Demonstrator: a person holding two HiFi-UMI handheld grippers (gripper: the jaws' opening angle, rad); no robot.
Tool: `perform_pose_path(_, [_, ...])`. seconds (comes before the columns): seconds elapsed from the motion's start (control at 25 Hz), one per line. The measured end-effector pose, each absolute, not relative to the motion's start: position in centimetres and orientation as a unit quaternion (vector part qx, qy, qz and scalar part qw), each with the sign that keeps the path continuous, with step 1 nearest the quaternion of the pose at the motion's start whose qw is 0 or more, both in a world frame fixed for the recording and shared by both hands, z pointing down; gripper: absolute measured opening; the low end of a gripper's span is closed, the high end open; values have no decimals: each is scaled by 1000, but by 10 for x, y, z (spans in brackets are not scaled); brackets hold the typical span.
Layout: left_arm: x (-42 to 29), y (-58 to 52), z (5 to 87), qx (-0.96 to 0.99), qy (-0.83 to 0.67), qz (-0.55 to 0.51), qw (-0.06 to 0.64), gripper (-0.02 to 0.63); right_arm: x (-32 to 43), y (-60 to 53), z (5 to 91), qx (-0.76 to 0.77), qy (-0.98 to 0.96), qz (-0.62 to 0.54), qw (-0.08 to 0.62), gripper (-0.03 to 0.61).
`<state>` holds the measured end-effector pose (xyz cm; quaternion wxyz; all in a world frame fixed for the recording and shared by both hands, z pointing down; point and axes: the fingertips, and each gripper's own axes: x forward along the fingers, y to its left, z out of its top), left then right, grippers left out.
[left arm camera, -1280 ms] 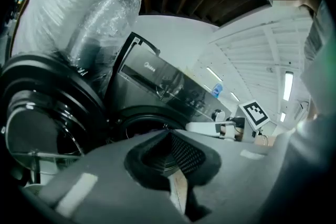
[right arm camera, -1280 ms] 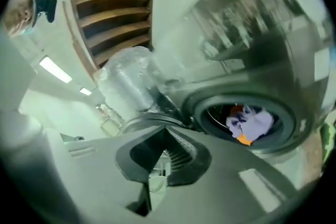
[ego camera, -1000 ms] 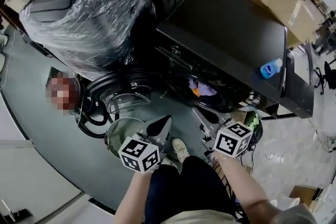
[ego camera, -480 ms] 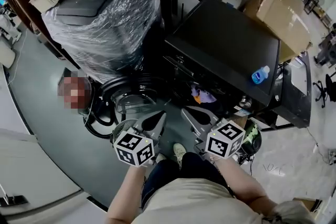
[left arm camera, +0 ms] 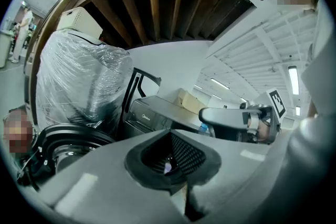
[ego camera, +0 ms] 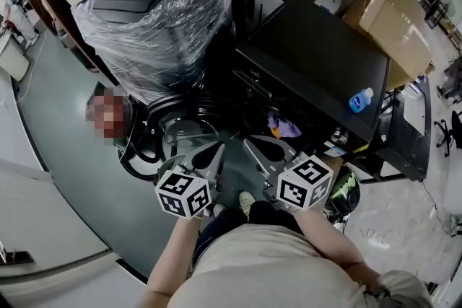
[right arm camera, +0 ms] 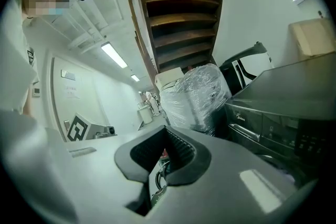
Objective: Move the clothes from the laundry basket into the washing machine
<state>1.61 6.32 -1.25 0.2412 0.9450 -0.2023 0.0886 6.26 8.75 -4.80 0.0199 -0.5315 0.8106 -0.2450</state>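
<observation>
Left gripper [left arm camera: 170,162]: the two grey jaws fill the lower frame and are brought together, their black ribbed pads [left arm camera: 189,152] framing a small diamond-shaped opening; nothing is gripped. Beyond the jaws stands the dark washing machine [left arm camera: 155,113], its round black-rimmed door [left arm camera: 68,139] low at left. A plastic-wrapped appliance [left arm camera: 79,81] rises at left with a pale box [left arm camera: 79,19] on top. Cardboard boxes [left arm camera: 189,99] sit behind the machine. The right gripper [left arm camera: 206,115] reaches in from the right, level with the machine top, its marker cube [left arm camera: 276,102] showing. Wooden slats [left arm camera: 157,8] span overhead.
</observation>
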Motion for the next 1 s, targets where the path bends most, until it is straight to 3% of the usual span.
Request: perform_pose_path(1.0, [6,75,-7,942,-210,117,235,0,54,100,-38,-528,810,-256,7,23])
